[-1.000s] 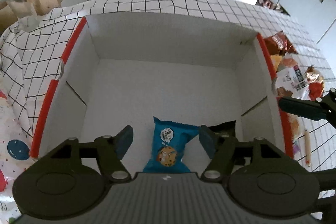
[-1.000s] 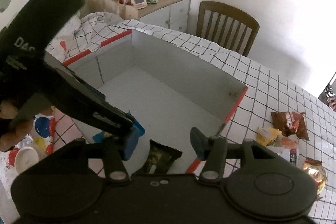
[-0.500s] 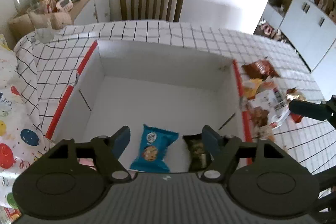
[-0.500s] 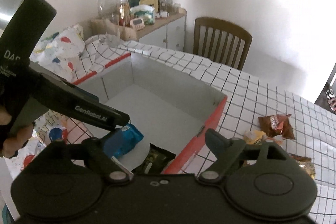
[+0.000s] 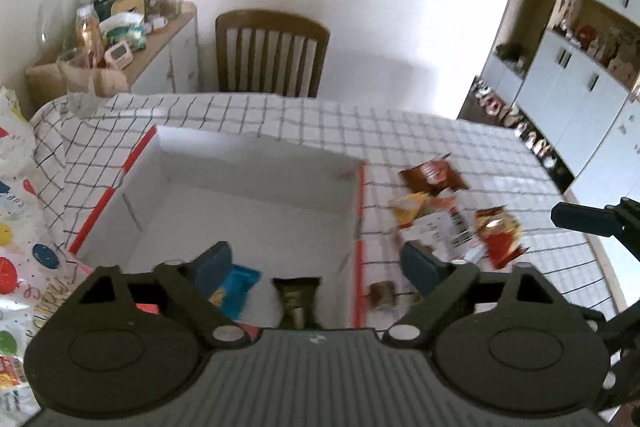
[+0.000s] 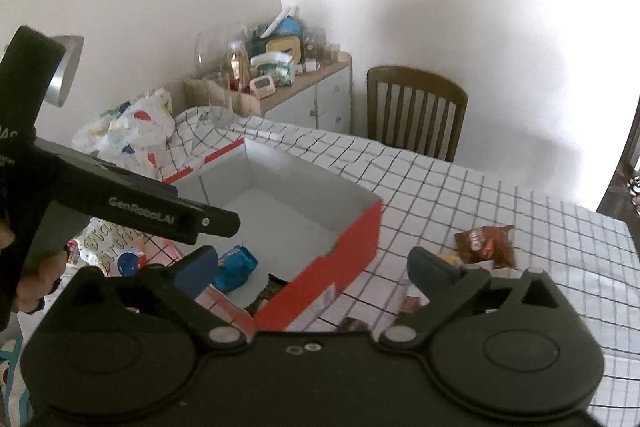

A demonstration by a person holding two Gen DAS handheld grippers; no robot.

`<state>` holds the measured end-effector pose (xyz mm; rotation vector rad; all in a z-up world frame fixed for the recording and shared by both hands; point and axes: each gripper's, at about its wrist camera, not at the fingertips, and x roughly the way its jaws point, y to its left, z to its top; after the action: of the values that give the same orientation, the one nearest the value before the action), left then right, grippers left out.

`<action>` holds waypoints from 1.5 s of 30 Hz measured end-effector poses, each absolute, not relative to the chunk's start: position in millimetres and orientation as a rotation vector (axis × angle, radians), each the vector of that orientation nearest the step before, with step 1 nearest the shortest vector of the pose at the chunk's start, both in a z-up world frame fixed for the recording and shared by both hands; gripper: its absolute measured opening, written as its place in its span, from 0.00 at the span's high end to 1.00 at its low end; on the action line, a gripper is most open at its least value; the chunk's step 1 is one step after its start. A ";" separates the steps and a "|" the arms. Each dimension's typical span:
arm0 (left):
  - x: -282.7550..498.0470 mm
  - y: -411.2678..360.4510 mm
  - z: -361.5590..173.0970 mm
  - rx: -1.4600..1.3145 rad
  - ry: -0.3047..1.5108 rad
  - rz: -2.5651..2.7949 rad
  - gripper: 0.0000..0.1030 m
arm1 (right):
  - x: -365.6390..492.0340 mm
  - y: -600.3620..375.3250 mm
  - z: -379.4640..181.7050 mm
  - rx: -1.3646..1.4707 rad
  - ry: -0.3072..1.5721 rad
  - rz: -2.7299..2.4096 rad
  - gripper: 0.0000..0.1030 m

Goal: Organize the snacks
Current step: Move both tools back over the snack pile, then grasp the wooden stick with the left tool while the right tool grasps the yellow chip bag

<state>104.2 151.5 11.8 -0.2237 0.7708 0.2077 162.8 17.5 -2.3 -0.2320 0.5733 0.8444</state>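
A white box with red edges (image 5: pixel 362 195) (image 6: pixel 352 239) sits on the checked tablecloth. In it lie a blue cookie packet (image 5: pixel 238 285) (image 6: pixel 236 267) and a dark packet (image 5: pixel 296 295) (image 6: pixel 266 297), near the front wall. My left gripper (image 5: pixel 316 263) is open and empty, raised above the box's front edge. My right gripper (image 6: pixel 314 263) is open and empty, raised over the box's right front corner. Loose snack packets (image 5: pixel 448 215) lie on the table right of the box, among them a brown one (image 6: pixel 484 241).
A wooden chair (image 5: pixel 272 53) stands behind the table. A cluttered sideboard (image 6: pixel 280 79) is at the back left. A patterned bag (image 6: pixel 128 135) lies left of the box. White cabinets (image 5: pixel 576 87) stand at the right.
Both grippers have risen and pulled back from the box, so more of the room shows. The two packets stay in the box.
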 end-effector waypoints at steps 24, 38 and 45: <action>131.6 -7.3 -59.2 -0.212 0.839 0.128 0.00 | 222.6 -154.6 -20.6 -0.170 0.574 0.649 0.00; 152.0 -39.0 -119.7 -0.179 0.977 0.156 0.01 | 288.8 -169.9 -74.5 -0.185 0.703 0.593 0.13; 162.7 -46.0 -135.5 -0.180 1.002 0.130 0.21 | 309.7 -153.7 -91.1 -0.223 0.747 0.615 0.26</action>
<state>162.7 -46.0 -135.5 -0.1801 1.0023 0.1298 309.7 -153.8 -91.1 -0.2231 0.7468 0.6154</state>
